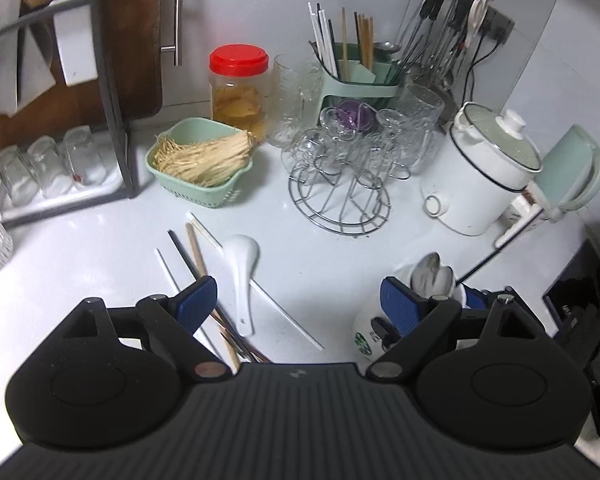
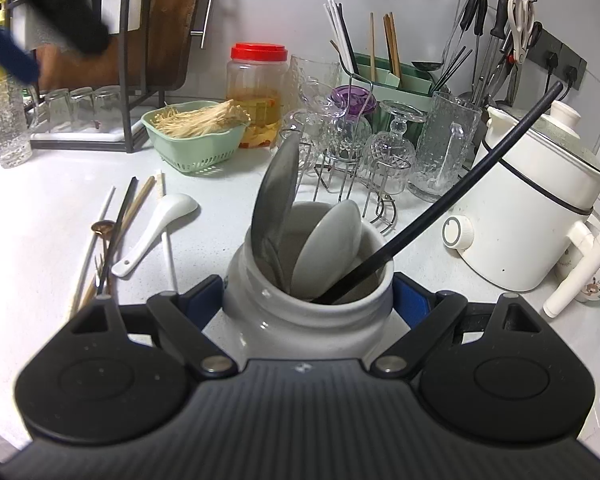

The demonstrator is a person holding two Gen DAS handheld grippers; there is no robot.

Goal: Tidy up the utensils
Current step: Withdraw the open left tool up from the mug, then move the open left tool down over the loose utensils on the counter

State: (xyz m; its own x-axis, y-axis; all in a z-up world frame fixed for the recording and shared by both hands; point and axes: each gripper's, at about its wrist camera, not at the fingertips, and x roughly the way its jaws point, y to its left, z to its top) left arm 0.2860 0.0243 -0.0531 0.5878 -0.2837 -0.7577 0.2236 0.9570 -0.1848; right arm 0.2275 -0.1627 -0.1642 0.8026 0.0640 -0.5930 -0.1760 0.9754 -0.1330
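right gripper [image 2: 308, 300] is clamped on the white ceramic jar [image 2: 300, 312], pads pressed to both its sides, with a metal spoon [image 2: 274, 200], a white spoon [image 2: 328, 242] and a black chopstick [image 2: 440, 200] standing in it. left gripper [image 1: 300, 304] hangs spread wide and empty above the white soup spoon [image 1: 242, 264] and loose chopsticks [image 1: 196, 252] on the counter [image 1: 320, 256]. what looks like a small brown spoon [image 2: 102, 226] lies among them, too small to be sure.

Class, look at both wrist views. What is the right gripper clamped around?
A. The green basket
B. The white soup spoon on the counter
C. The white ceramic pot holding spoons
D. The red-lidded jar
C: the right gripper has its blue pads against both sides of the white ceramic pot, which holds spoons.
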